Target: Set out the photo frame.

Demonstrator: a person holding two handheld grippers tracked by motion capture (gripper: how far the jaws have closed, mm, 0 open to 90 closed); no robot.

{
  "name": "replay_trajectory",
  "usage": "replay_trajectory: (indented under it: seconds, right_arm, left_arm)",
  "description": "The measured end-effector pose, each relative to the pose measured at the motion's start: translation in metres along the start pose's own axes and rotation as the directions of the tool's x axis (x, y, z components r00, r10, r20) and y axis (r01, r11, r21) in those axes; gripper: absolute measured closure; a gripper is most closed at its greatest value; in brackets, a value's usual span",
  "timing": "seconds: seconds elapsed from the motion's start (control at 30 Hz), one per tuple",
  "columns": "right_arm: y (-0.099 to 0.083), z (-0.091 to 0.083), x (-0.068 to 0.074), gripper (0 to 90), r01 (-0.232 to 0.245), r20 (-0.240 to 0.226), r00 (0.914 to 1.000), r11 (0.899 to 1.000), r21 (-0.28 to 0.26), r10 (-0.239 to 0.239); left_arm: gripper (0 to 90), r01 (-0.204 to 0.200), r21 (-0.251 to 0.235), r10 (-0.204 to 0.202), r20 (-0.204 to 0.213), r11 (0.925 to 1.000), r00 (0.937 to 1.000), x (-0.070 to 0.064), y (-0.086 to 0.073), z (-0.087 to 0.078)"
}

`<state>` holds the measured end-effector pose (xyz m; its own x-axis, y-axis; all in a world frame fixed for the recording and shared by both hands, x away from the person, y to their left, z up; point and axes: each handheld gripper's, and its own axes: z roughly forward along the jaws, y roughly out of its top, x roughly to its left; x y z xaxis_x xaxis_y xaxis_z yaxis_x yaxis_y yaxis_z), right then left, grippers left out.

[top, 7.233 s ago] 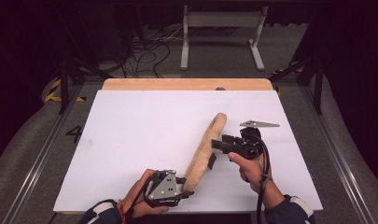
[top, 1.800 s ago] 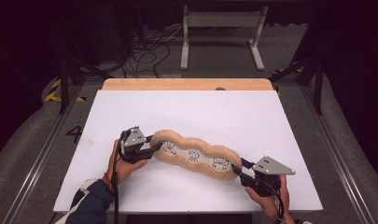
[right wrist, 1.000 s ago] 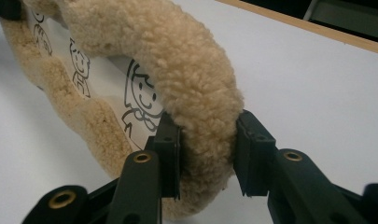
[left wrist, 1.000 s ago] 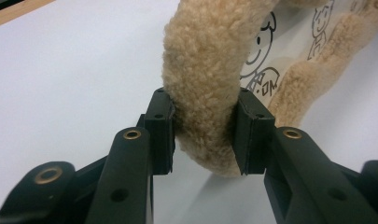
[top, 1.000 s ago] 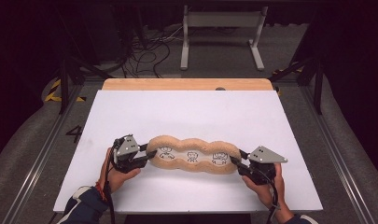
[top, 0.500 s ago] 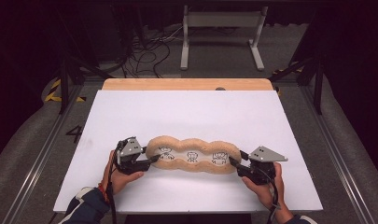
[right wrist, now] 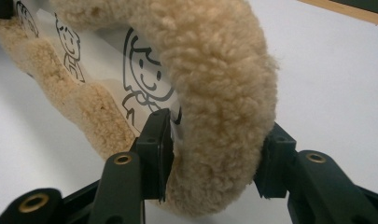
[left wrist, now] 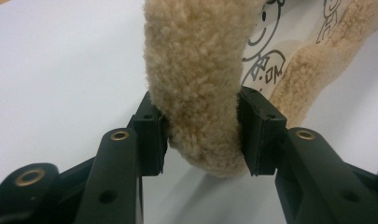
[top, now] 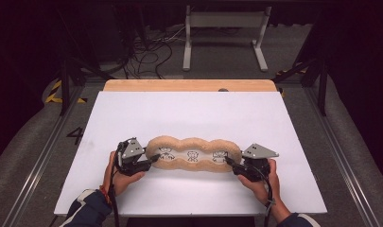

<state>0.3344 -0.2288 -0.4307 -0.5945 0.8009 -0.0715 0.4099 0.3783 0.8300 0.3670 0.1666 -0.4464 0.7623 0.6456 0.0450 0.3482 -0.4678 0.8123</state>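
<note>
A long tan fleece cushion [top: 194, 153] with a white middle strip printed with cartoon figures lies flat across the front half of the white table [top: 189, 113]. My left gripper [top: 149, 160] is shut on the cushion's left end, its fleece rim [left wrist: 196, 93] pinched between the two black pads [left wrist: 151, 135]. My right gripper [top: 230, 164] is shut on the cushion's right end; in the right gripper view the fleece rim [right wrist: 219, 102] sits squeezed between the pads [right wrist: 158, 149]. A hand holds each gripper near the table's front edge.
A wooden board edge [top: 189, 85] runs along the back of the table. Behind it on the dark floor stand a white metal frame [top: 224, 33] and loose cables [top: 146, 47]. Metal rails [top: 42, 151] run along both sides of the table.
The cushion, earlier rolled and held up at an angle, now lies unrolled and flat. Over the last second both grippers barely moved, staying shut on its two ends.
</note>
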Motion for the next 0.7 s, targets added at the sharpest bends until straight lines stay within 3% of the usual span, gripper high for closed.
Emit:
replay_trajectory:
  seconds: [0.17, 0.3, 0.47, 0.7]
  right_arm:
    - [0.0047, 0.0065, 0.0016, 51.9, 0.025, 0.029, 0.9993, 1.0, 0.001, -0.025]
    - [0.0041, 0.0066, 0.0008, 52.8, 0.027, 0.024, 0.9993, 1.0, 0.001, -0.027]
    - [0.0036, 0.0058, -0.0013, 51.1, -0.003, 0.018, 0.9998, 1.0, -0.005, 0.003]
    - [0.0021, 0.0019, -0.0055, 44.2, -0.021, 0.017, 0.9996, 1.0, -0.02, 0.021]
  left_arm:
    - [57.8, -0.001, -0.001, 0.001, -0.006, 1.0, 1.0, 0.0033, -0.0003, 0.0]
    - [58.5, 0.01, -0.004, -0.01, 0.019, 0.9999, 0.9998, 0.0045, -0.0015, -0.0017]
    - [57.4, 0.012, -0.003, -0.012, 0.02, 0.9999, 0.9997, 0.0039, -0.0013, -0.0016]
    - [48.0, 0.002, -0.016, -0.001, 0.017, 0.9999, 0.9999, 0.0017, 0.0, -0.0042]
